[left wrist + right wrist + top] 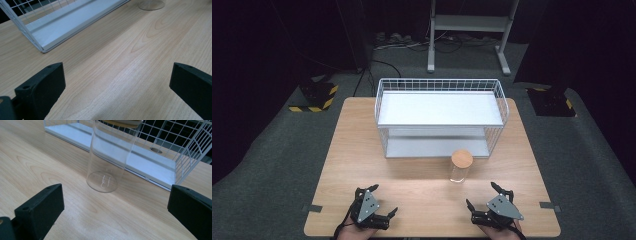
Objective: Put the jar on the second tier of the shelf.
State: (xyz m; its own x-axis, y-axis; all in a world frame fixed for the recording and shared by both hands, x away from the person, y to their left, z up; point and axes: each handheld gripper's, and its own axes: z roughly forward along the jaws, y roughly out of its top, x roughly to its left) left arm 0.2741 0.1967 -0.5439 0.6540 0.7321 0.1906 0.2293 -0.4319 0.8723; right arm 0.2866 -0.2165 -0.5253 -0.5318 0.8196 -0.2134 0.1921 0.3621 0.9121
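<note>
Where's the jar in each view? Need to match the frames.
High view: jar stands right of centre, just in front of the rack.
Left gripper view: its clear base sits at the top edge, right of centre.
Right gripper view: jar at upper centre, upright on the table.
Shared landmark: the rack's white lower shelf.

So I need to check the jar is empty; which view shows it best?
The right gripper view: the jar stands close ahead, its clear wall and base showing nothing inside. The high view shows the whole jar with its lid, but small. The left gripper view catches just its base.
</note>
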